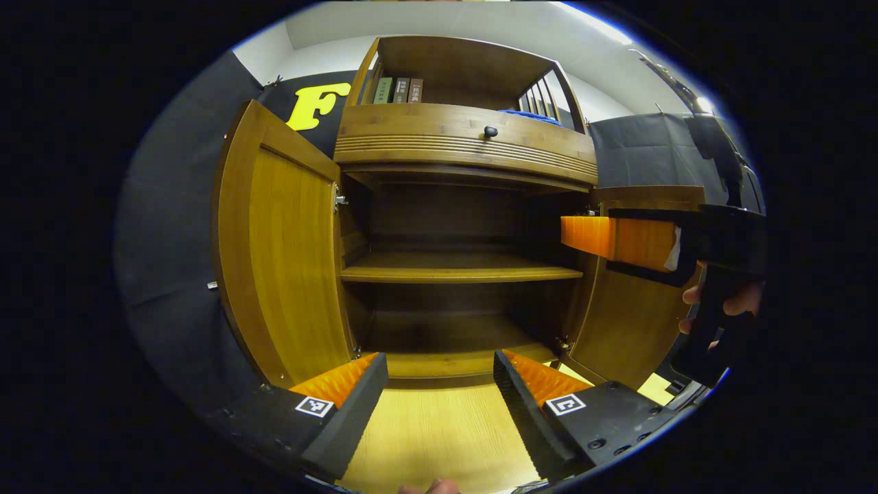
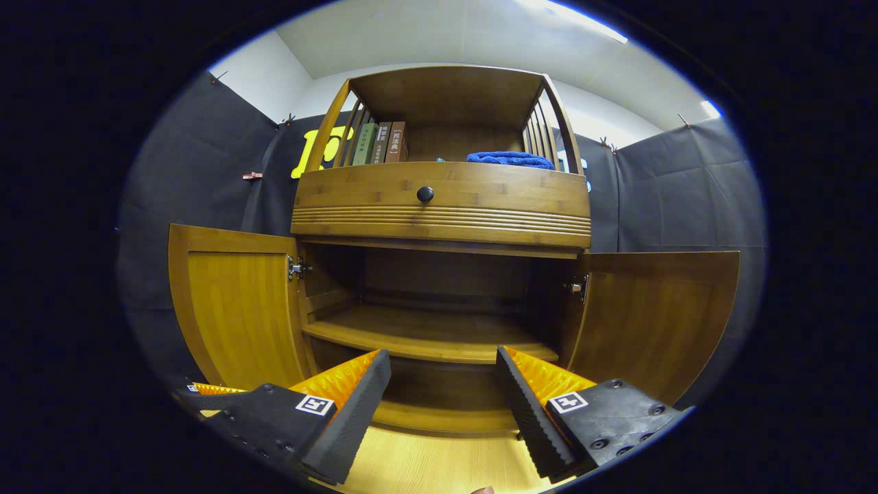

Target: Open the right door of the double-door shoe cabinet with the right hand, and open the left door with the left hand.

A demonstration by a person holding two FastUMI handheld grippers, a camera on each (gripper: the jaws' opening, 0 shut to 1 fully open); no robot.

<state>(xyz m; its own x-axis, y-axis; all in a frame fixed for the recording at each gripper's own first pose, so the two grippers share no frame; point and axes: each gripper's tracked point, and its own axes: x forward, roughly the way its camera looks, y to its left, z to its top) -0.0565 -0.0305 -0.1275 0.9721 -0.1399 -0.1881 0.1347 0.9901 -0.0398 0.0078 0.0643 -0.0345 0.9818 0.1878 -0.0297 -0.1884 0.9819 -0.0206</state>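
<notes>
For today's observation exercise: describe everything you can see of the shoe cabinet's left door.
The left door is a framed panel of honey-brown wood, bamboo-like by its grain, with a lighter inset field. It stands swung wide open, upright, its inner face toward the cameras. A metal hinge joins it to the cabinet near its top corner. In the left gripper view it hangs beside the dark shelved interior. Neither gripper touches it.

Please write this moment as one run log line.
left door: open | right door: open | left claw: open, empty | right claw: open, empty | shelf: bare
</notes>
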